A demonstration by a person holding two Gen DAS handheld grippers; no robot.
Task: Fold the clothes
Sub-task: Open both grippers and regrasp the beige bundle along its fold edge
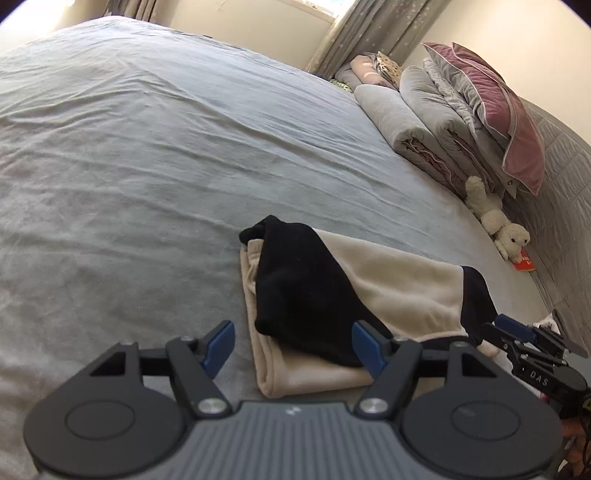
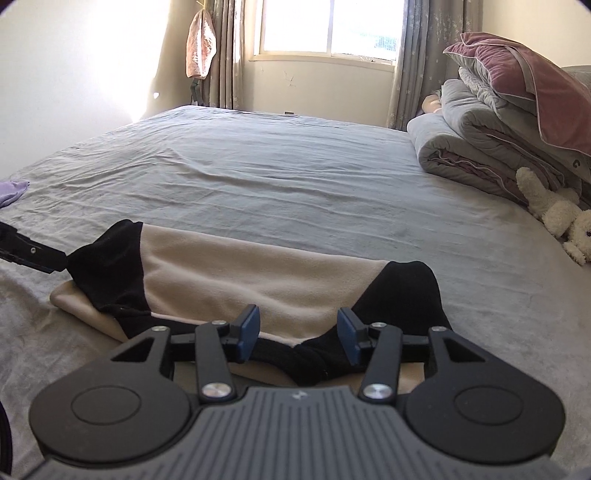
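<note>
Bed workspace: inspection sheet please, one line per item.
Surface: bed sheet, grey, wrinkled.
Job's things: beige and black garment, folded into a long strip, lying flat near the front edge.
Clutter: folded bedding stack with a pink pillow on top; white plush toy beside it; purple cloth at the far left.
Grippers: left gripper open, over the garment's black end; right gripper open, over the other black end.
Cables: nothing seen.
Surroundings: window, curtains, pale walls.
</note>
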